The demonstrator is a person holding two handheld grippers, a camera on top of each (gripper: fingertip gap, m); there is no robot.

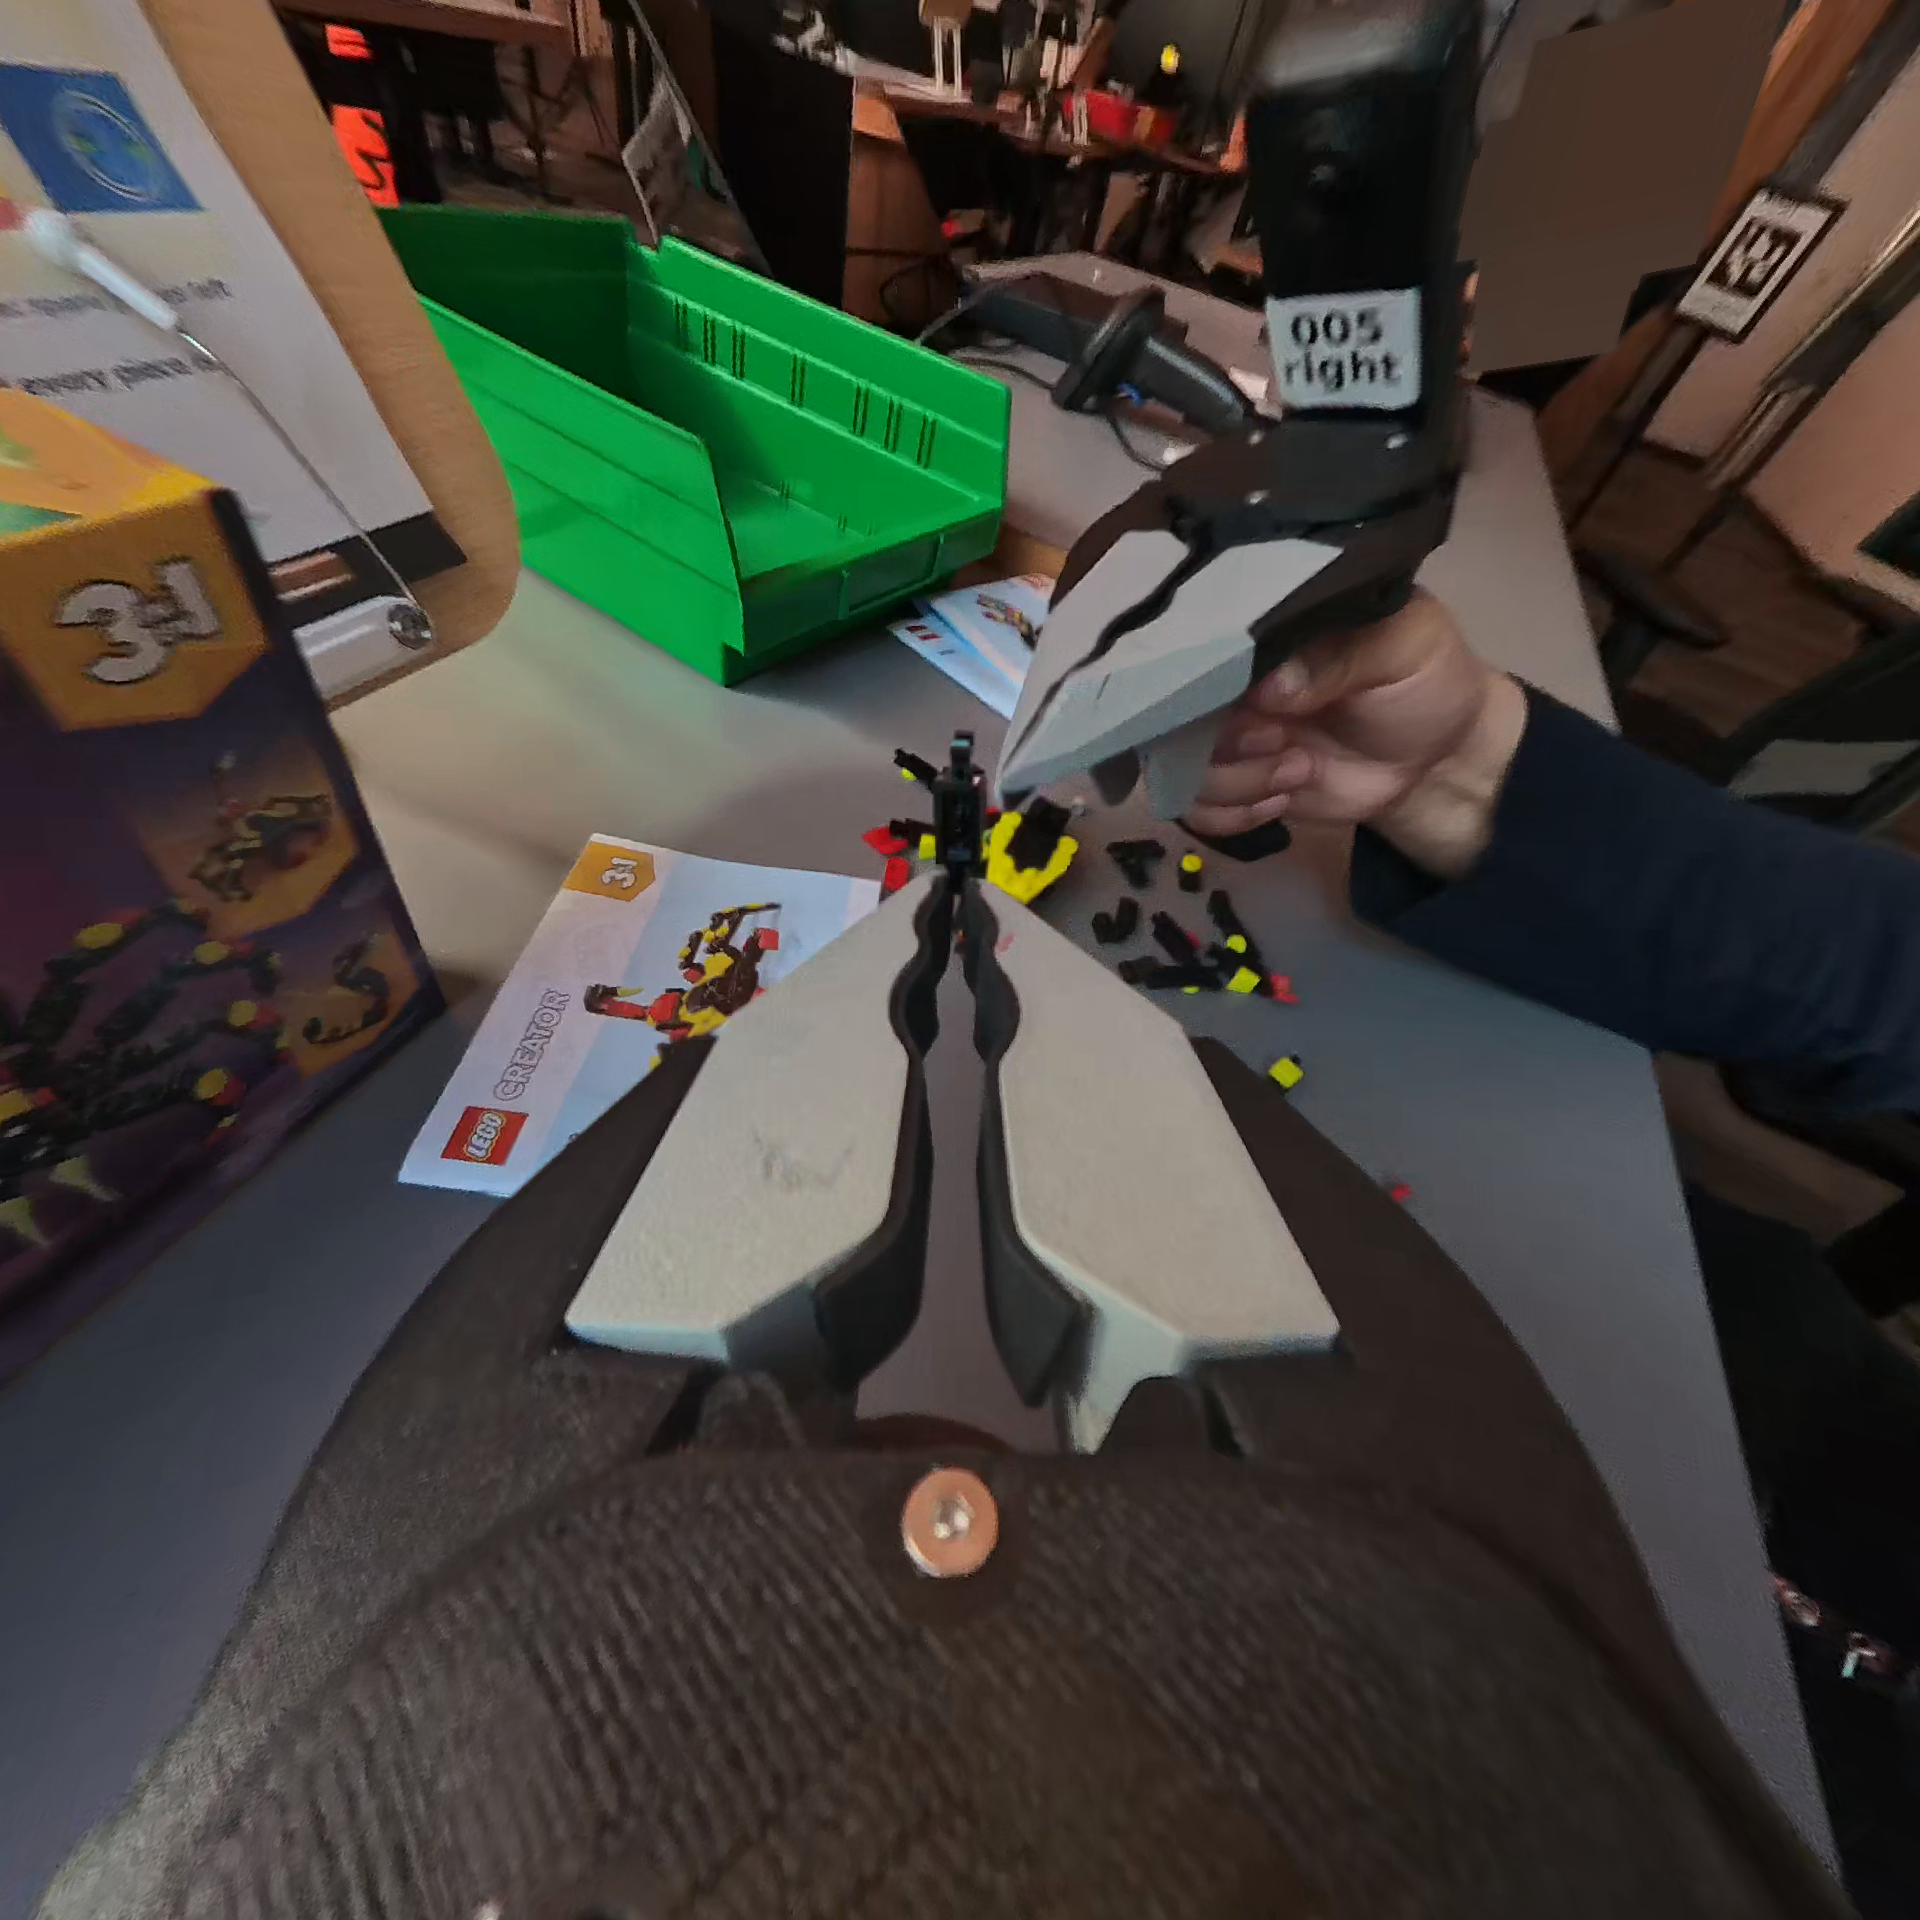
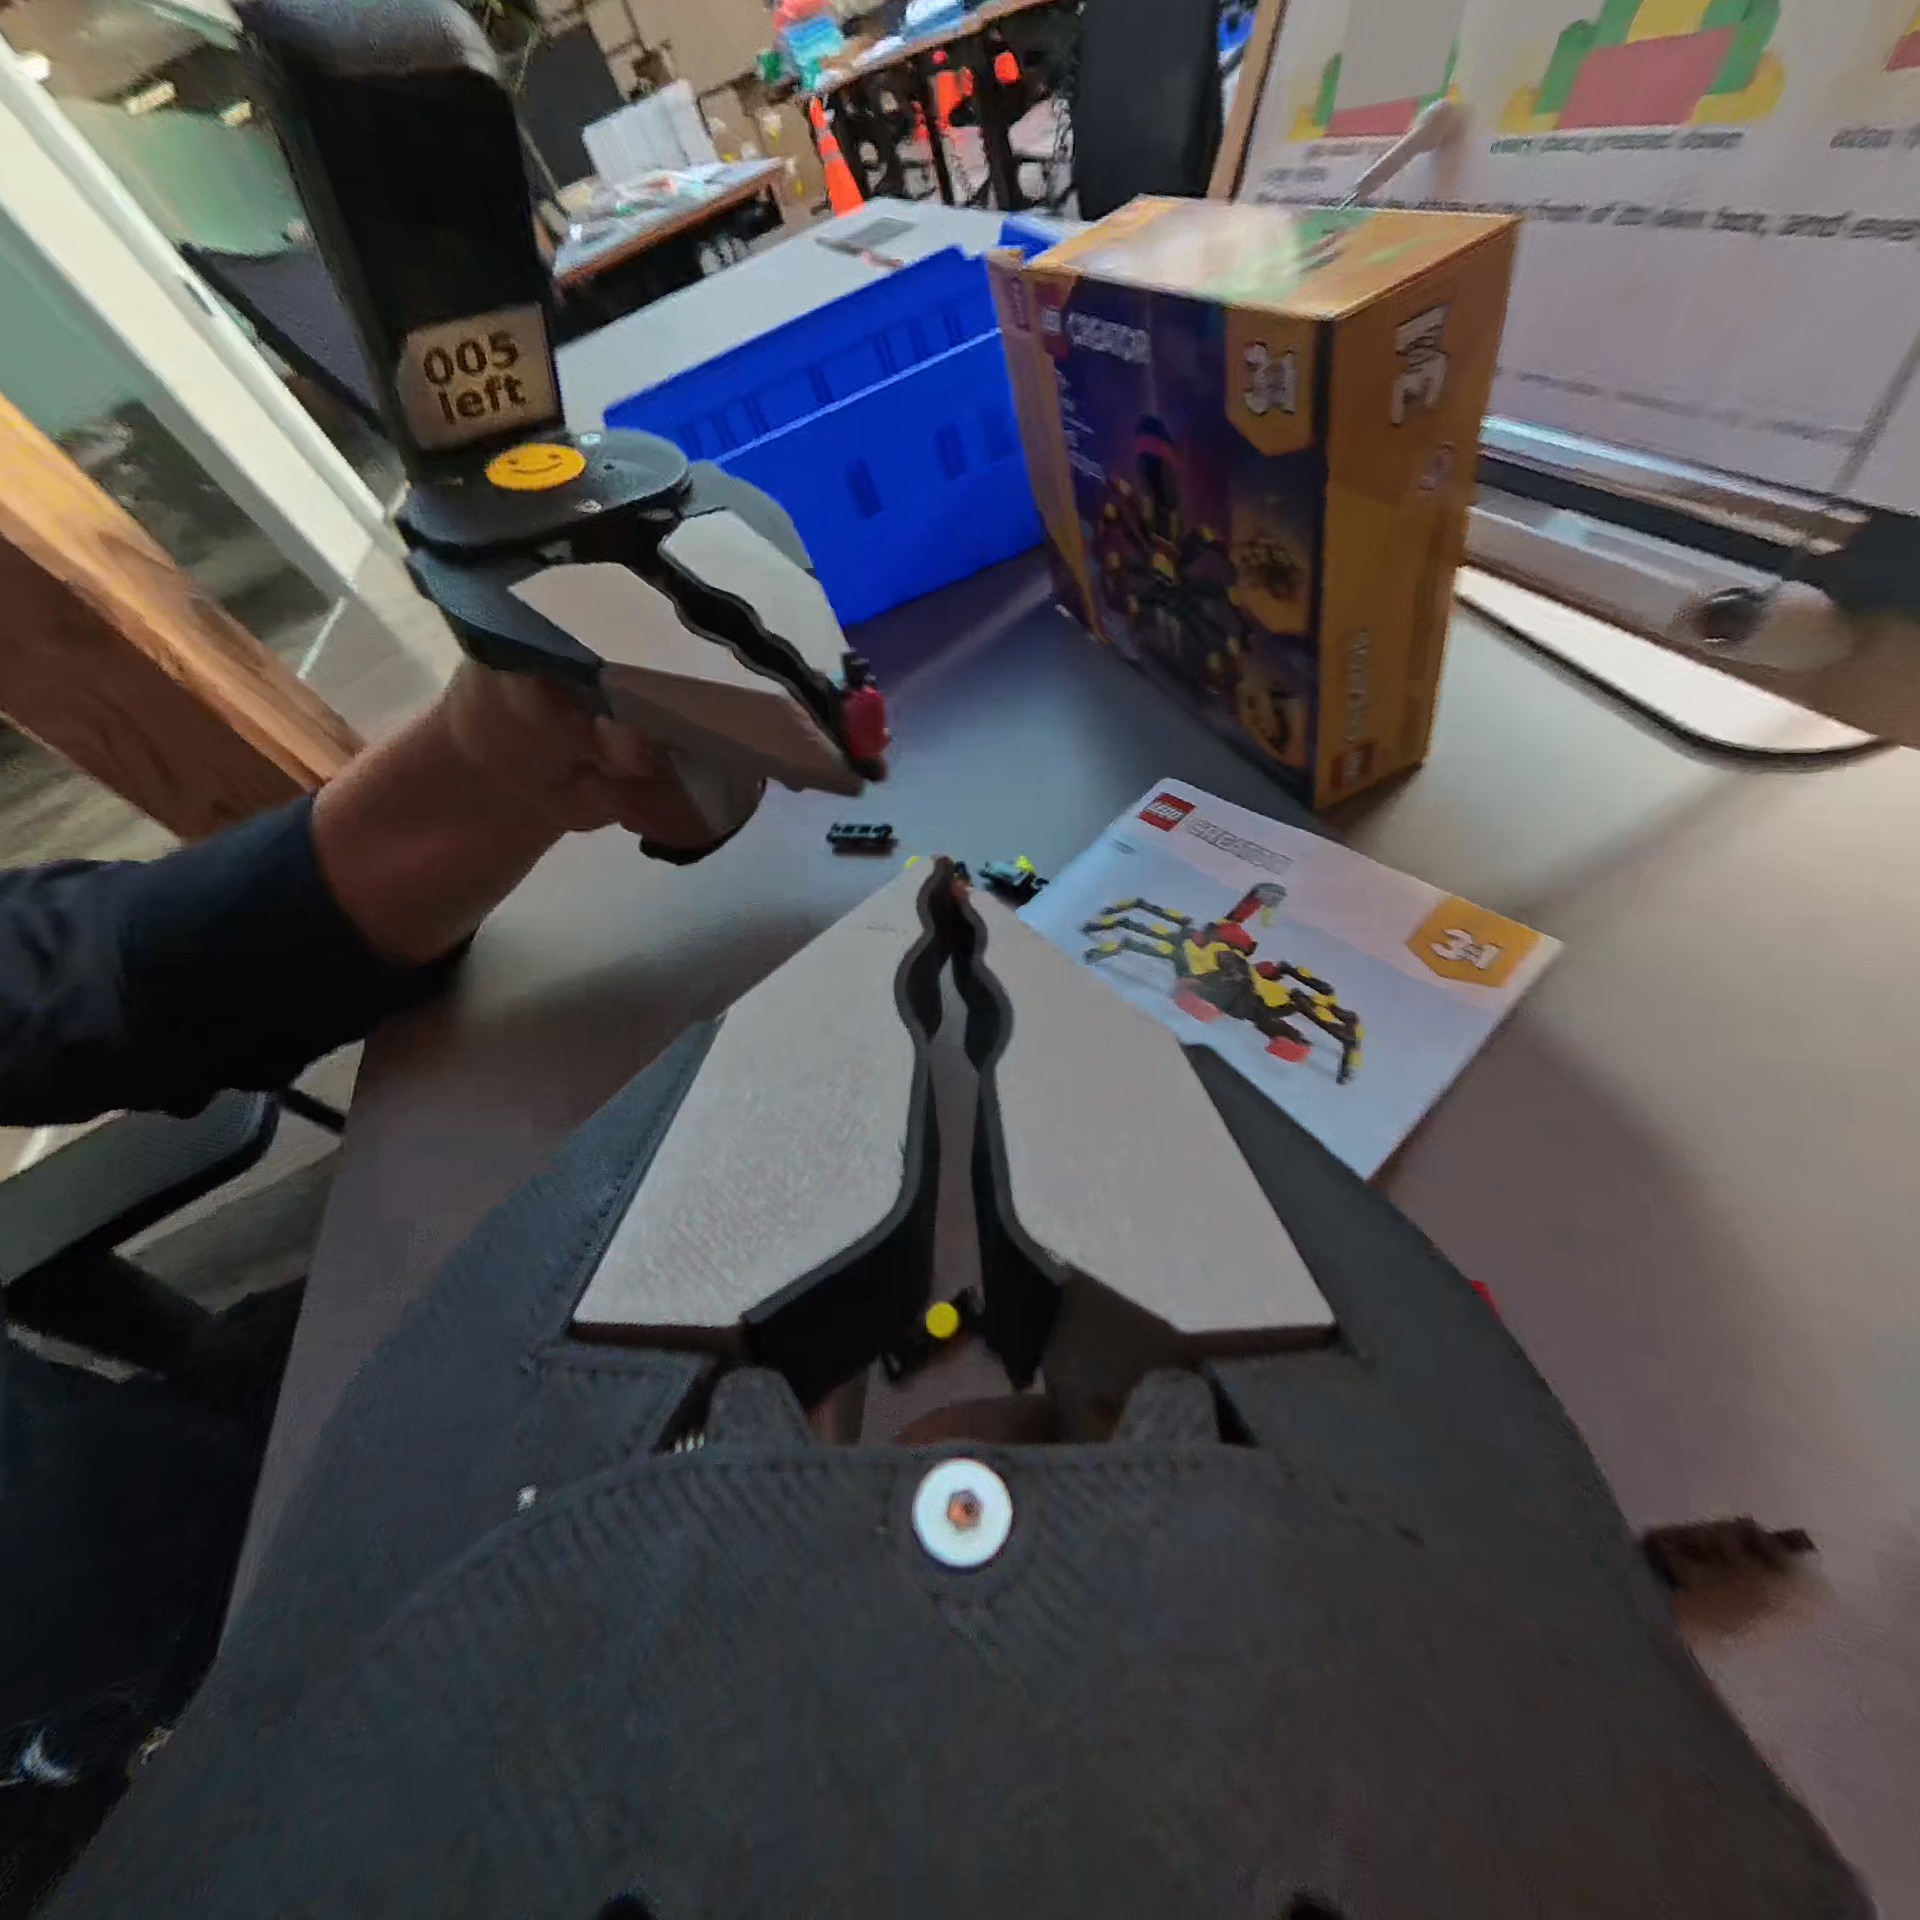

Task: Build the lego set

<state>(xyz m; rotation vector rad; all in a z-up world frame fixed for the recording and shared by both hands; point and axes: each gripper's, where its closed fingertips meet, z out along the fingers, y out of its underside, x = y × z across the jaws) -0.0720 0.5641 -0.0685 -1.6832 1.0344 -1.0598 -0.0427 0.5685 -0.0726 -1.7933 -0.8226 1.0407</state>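
Note:
My left gripper (image 1: pixel 954 891) is shut on a small black lego assembly (image 1: pixel 958 805) that sticks up from its tips. In the right wrist view the left gripper (image 2: pixel 860 727) holds it above the table, and the assembly shows red and black (image 2: pixel 862 715). My right gripper (image 2: pixel 943 881) is shut, with nothing visible between its tips. In the left wrist view it (image 1: pixel 1013 784) hangs just right of the held assembly, over a yellow and black sub-assembly (image 1: pixel 1031 852). Loose black, yellow and red pieces (image 1: pixel 1184 940) lie on the grey table (image 1: pixel 1455 1091).
An instruction booklet (image 1: pixel 644 997) (image 2: pixel 1288 966) lies flat by the pieces. The lego box (image 1: pixel 156 883) (image 2: pixel 1247 499) stands on the table. A green bin (image 1: pixel 727 436) and more booklets (image 1: pixel 977 634) are behind; a blue bin (image 2: pixel 852 416) stands beside the box. Two small black pieces (image 2: pixel 860 834) (image 2: pixel 1013 876) lie near my right tips. My two grippers' fingertips are within a few centimetres of each other.

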